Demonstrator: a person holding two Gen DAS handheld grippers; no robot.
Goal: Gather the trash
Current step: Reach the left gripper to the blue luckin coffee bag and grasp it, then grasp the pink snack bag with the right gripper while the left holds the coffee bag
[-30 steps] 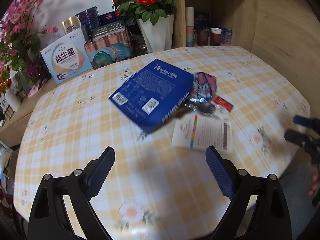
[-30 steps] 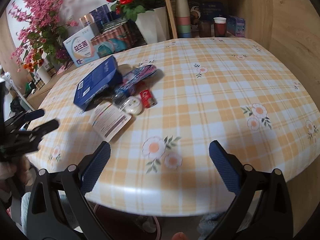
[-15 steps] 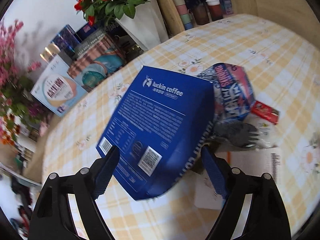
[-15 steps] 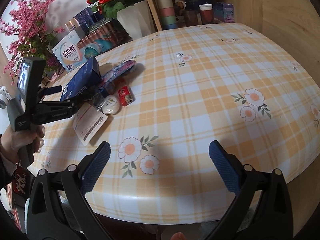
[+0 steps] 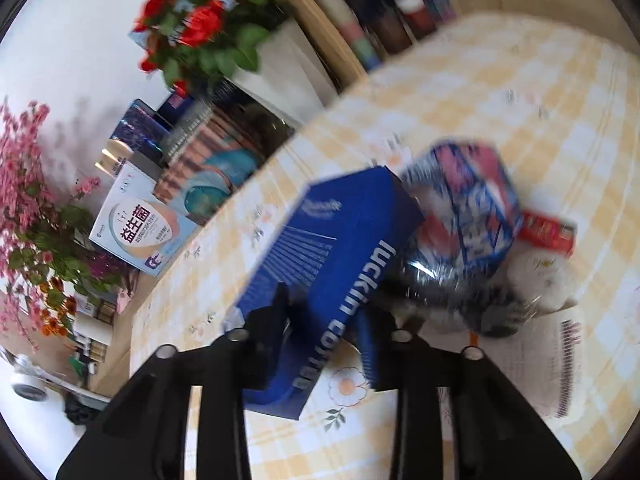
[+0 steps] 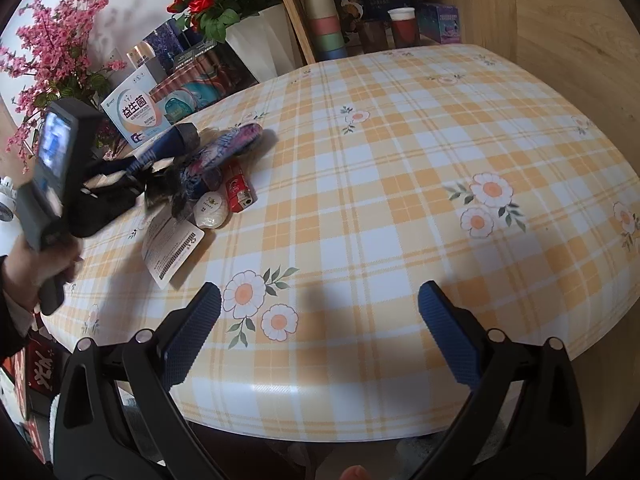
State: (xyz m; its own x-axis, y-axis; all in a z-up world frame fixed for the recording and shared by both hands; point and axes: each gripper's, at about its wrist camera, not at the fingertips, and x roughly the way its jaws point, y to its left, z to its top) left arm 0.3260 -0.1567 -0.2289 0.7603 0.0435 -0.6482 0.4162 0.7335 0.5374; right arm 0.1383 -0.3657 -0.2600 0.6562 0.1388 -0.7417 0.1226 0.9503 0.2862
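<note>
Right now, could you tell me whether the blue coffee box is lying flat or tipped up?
Tipped up: the blue coffee box stands on edge, clamped in the left gripper.

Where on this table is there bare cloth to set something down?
The table is bare from the red packet rightward to its far edge, and around the right gripper. Crowded: the trash pile by the blue coffee box, held in the left gripper.

The left tongs [image 5: 324, 332] have just been closing and now pinch the blue coffee box [image 5: 332, 264] (tilted, blurred) above the checked tabletop [image 5: 520, 120], beside a crumpled wrapper [image 5: 468, 208].
</note>
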